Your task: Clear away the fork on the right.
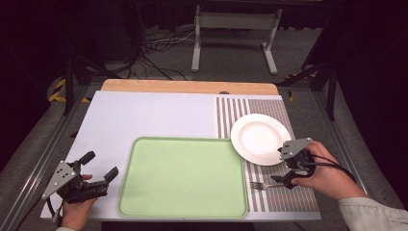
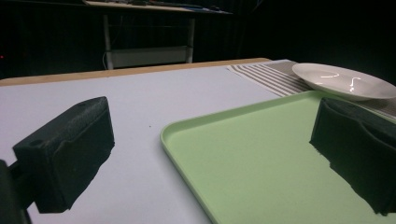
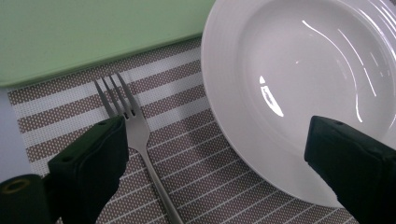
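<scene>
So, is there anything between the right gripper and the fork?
Nothing visible is in the way. The right gripper hangs open just above the fork, which lies flat on the striped mat. One jaw is beside the fork's neck. The other jaw is over the rim of the plate, which lies close by.
</scene>
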A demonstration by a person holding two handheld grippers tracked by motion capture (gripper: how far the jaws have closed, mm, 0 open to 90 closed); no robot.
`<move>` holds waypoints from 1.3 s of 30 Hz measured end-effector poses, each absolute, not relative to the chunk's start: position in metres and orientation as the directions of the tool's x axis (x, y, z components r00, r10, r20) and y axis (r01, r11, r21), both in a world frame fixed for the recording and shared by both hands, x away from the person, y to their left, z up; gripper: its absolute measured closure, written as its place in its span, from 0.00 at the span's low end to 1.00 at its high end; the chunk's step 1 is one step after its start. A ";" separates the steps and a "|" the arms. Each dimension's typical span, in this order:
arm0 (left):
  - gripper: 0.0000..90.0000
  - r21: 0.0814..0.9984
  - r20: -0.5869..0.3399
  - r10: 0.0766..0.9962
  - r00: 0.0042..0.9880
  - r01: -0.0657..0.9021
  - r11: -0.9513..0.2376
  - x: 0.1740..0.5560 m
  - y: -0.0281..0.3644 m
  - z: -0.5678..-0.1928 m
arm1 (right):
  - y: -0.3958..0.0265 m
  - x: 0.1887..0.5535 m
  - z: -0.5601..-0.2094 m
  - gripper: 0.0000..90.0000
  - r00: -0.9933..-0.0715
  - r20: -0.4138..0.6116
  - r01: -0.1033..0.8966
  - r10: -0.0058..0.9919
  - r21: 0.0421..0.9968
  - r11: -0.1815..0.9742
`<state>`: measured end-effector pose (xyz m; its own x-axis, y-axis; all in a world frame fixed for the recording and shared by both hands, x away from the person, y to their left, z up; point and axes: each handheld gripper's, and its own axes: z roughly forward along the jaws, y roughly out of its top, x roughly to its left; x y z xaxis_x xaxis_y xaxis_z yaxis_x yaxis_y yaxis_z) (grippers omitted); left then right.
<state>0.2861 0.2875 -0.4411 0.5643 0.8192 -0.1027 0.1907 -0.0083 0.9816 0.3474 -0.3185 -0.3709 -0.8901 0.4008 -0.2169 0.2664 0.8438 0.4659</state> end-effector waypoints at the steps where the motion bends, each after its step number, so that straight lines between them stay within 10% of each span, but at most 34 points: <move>1: 0.00 0.982 -0.102 0.819 0.565 0.190 -0.008 0.286 0.287 -0.441 | -0.318 0.348 -0.372 0.09 -0.894 -0.209 0.266 0.396 0.464 0.845; 39: 0.00 0.982 -0.118 0.813 0.570 0.188 0.010 0.286 0.289 -0.440 | -0.304 0.350 -0.413 0.85 -0.997 -0.067 0.029 0.029 0.002 1.000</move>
